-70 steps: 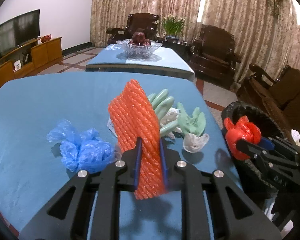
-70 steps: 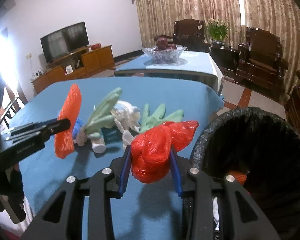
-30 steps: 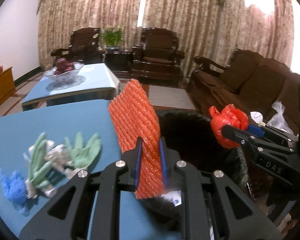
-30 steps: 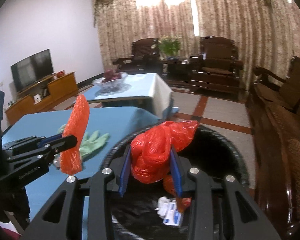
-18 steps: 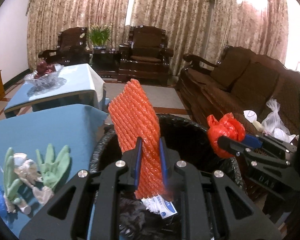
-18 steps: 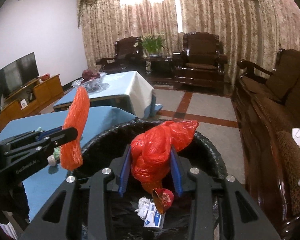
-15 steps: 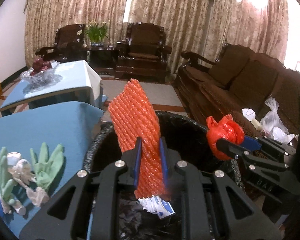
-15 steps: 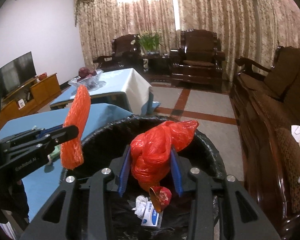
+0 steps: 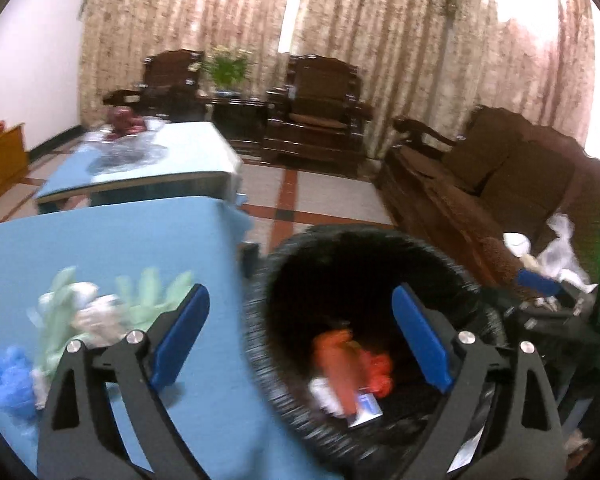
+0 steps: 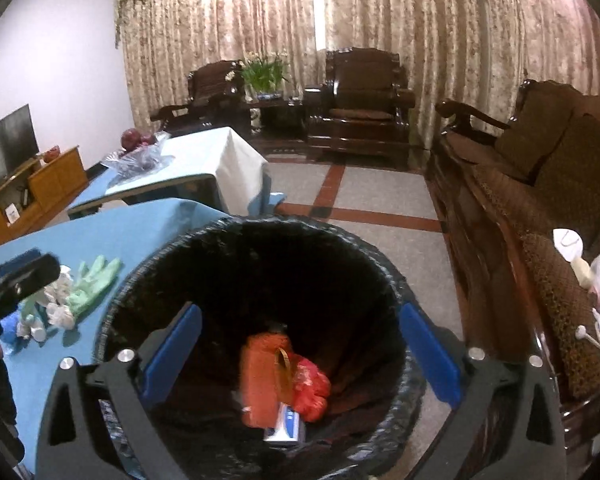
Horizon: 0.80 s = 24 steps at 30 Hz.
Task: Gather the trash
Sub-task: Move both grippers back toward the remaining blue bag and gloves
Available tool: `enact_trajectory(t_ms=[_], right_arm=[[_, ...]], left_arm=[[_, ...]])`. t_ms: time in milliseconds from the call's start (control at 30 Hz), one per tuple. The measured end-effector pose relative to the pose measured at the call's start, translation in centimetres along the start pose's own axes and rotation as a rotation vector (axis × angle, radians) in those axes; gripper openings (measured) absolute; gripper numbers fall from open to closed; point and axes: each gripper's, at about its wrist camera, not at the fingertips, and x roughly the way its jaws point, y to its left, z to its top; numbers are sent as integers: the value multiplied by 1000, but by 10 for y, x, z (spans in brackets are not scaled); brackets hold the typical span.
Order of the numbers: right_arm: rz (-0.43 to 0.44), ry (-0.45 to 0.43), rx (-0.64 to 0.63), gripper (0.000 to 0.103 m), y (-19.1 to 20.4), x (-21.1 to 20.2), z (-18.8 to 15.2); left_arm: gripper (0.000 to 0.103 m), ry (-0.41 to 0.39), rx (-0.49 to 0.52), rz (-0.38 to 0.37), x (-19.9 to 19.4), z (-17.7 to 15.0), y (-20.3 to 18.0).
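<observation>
Both grippers hang over the black-lined bin [image 10: 256,248], so whatever they let go falls in. The right gripper [image 10: 300,344] and left gripper [image 9: 300,336] are opening, fingers empty. An orange foam net [image 10: 260,380] and what looks like a red bag [image 10: 310,386] lie inside. Green gloves [image 10: 92,284] remain on the bench [image 10: 132,232].

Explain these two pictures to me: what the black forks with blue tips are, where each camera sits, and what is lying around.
Each picture comes from a camera fixed on a hand-held claw, looking forward along its two fingers. The forks are those claws: the left claw in one view, the right claw in the other. Both are opening, with nothing between the blue pads. Below them stands a black bin; inside lie an orange foam net, a red bag and a small box. On the blue table lie green gloves, white scraps and a blue bag.
</observation>
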Motion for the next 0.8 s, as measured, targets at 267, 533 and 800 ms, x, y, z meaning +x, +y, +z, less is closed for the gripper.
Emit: enact_trajectory(t_ms=[267,533,800], right_arm=[[140,-29,-67,98,72,-7,4],[293,-28,-169,98,163,-5,-10],[373,-9,-250,91,232,13,-22]], left_arm=[[91,-29,-86,223,-66,-34,79],[91,-41,-156,384,-109,-50,141],[91,-22,-190,468,-125,-68,184]])
